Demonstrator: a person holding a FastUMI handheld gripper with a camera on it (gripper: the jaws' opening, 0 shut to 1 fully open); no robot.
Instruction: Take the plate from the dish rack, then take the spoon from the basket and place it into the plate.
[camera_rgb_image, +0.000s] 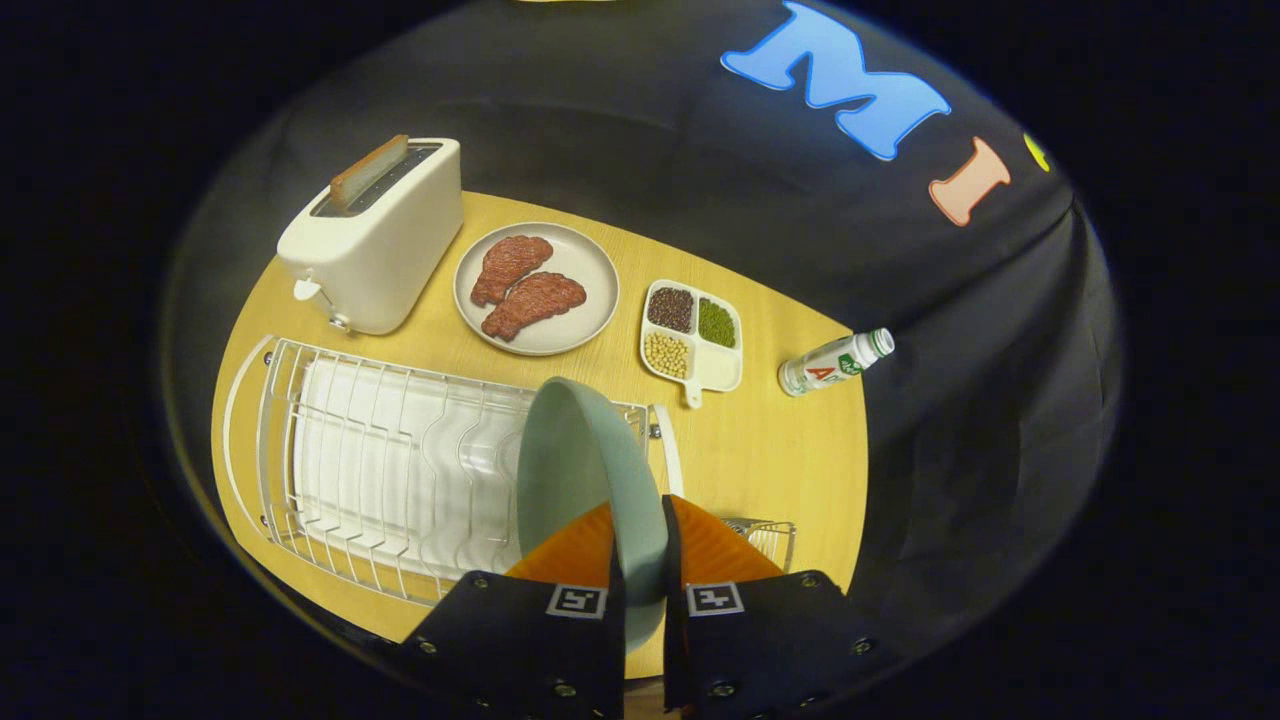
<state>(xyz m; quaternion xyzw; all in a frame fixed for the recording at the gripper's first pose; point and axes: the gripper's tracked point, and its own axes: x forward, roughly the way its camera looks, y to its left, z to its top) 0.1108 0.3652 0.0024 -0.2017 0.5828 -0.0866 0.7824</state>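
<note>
Your tool (638, 560) is clamped on the plate (585, 480): both orange fingers (570, 550) press against it, one on each face, with the plate's edge running up between them. You hold the pale green plate on edge, tilted a little, over the near end of the rack (370, 470). Whether its lower rim touches the wires is hard to tell, since the fingers cover that part.

White and wire-built, the rack lies on the wooden worktop (760, 450) with a white drip tray under it, and its slots look bare. Just beside the fingers, on the far side from the rack, a corner of the wire basket (765, 535) peeks out; what lies in it is hidden from you.

Beyond the rack stands a white toaster (375, 240) with a slice of toast (368, 170) sticking up from its slot. Next to it sits a grey dish (537, 288) with two pieces of meat (525, 285), then a small divided tray (692, 335) with beans and seeds, then a bottle (835, 362) lying on its side near the worktop's edge.
</note>
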